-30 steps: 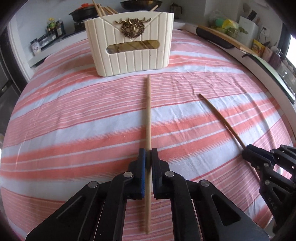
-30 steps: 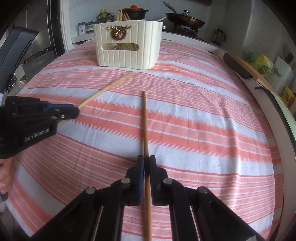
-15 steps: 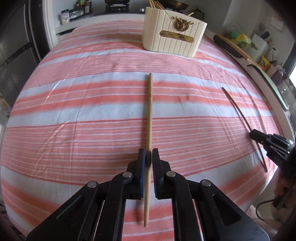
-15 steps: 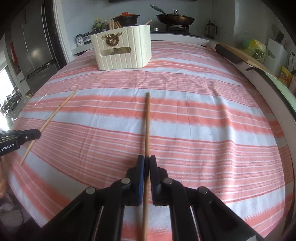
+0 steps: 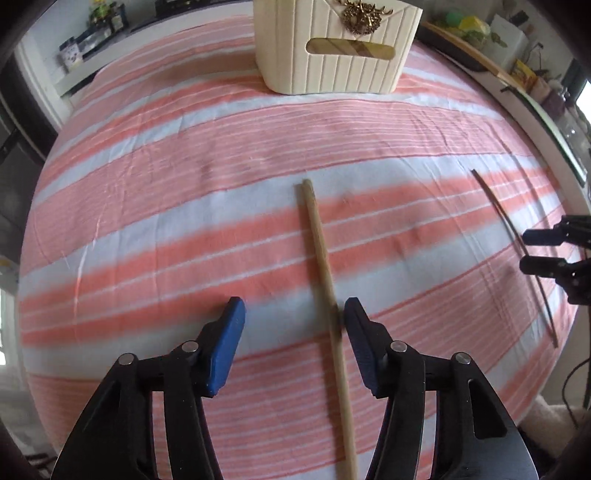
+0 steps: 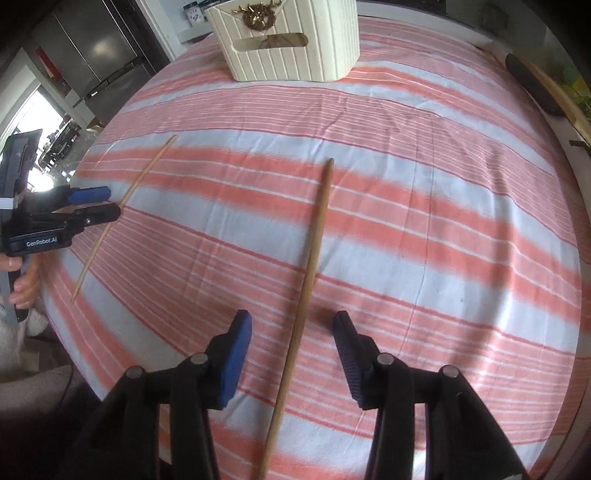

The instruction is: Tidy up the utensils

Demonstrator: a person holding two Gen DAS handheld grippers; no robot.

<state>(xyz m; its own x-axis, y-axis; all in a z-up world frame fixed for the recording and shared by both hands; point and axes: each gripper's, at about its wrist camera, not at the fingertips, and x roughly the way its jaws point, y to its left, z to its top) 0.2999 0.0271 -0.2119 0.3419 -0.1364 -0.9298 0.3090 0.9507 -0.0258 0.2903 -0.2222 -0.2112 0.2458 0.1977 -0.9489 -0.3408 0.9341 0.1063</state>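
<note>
My left gripper (image 5: 293, 310) has its jaws opening, and a light wooden chopstick (image 5: 321, 254) lies on the striped cloth between them, close to the right pad, with no pad pressing on it. My right gripper (image 6: 291, 321) is also opening over a darker brown chopstick (image 6: 314, 243) that lies loose between its fingers. In the right wrist view, the left gripper (image 6: 107, 204) sits over the light chopstick (image 6: 122, 210). In the left wrist view, the right gripper (image 5: 532, 249) sits over the dark chopstick (image 5: 498, 214). A cream ribbed utensil holder (image 5: 336, 48) (image 6: 288, 40) stands at the far side.
The pink-and-white striped tablecloth (image 5: 166, 177) covers a round table. A wooden board (image 6: 546, 88) lies along the right rim. Bottles and jars (image 5: 96, 18) stand on a counter behind. A steel fridge (image 6: 96, 55) is at far left. A hand (image 6: 22, 284) grips the left tool.
Both grippers were shut on their chopsticks and now stand open, with the chopsticks lying loose on the cloth. Both views have swung sideways.
</note>
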